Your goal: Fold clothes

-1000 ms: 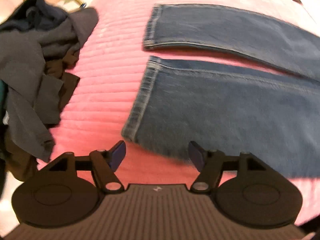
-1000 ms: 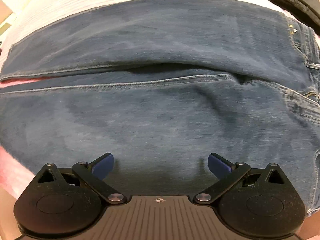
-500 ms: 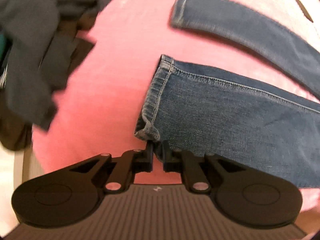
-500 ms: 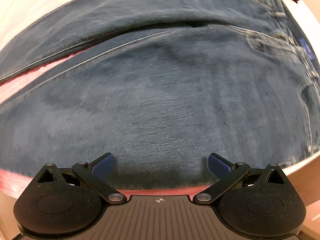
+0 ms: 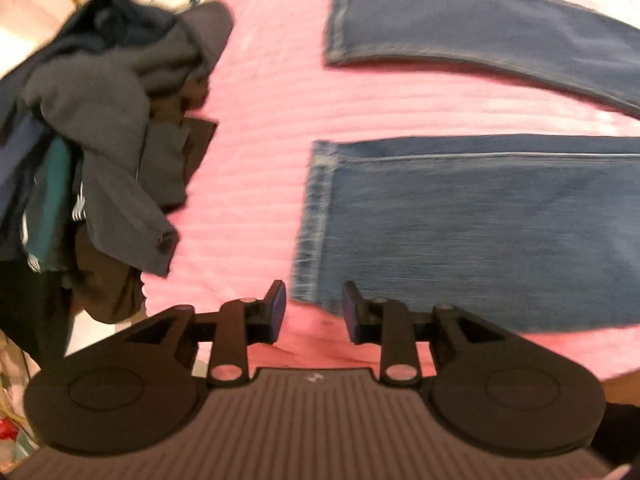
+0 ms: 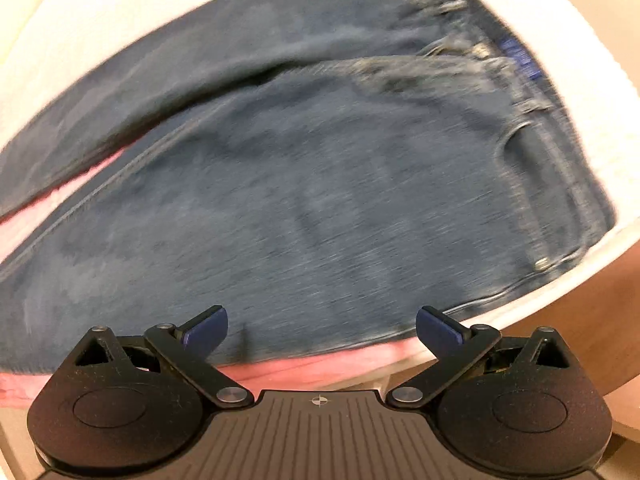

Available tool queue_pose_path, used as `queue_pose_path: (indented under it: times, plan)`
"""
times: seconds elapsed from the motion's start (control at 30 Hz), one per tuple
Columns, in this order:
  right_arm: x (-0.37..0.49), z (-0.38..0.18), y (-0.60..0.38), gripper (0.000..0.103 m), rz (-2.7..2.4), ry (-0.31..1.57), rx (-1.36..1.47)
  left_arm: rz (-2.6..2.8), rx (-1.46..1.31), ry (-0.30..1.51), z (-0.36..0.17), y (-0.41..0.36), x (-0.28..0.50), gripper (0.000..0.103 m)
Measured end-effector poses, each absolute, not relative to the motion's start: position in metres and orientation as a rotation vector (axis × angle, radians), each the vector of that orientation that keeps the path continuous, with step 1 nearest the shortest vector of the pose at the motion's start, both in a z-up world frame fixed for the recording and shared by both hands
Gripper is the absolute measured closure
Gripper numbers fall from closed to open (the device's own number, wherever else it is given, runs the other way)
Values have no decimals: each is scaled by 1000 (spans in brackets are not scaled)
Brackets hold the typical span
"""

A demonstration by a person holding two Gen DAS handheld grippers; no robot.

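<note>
Blue jeans lie flat on a pink cover. In the left wrist view the near leg and the far leg stretch to the right, their hems pointing left. My left gripper is open, with the near leg's hem corner just beyond its fingertips and nothing held. In the right wrist view the jeans' seat and thigh fill the frame, with the waistband at the right. My right gripper stands wide open over the jeans' near edge, holding nothing.
A heap of dark clothes sits at the left edge of the pink cover. White bedding lies behind and right of the jeans. The surface's near edge runs just below the right gripper's fingertips.
Half a second ago the left gripper was shut on the near leg's hem; now it is open and the hem lies flat. The right gripper's view has shifted toward the waistband, still open.
</note>
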State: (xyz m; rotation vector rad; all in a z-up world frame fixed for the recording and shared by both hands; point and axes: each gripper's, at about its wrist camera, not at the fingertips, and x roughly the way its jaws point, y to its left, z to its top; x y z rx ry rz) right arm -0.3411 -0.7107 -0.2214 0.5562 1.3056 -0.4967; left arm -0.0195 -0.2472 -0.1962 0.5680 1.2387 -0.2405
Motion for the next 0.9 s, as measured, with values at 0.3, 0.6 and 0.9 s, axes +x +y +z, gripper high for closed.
queue_pose_path:
  times: [0.3,0.6,0.9]
  plan:
    - [-388,-186,-776,0,-452,1262,493,-362,498,1183,-142,-361,-117,33]
    - [-420,-142,-815,0,-467,1200,598,-492,522,1116,-107,-409,-149,13]
    - [-425,-104,-781,0,-522,1102,684,-627,556,1017,-77,-432,-161,10]
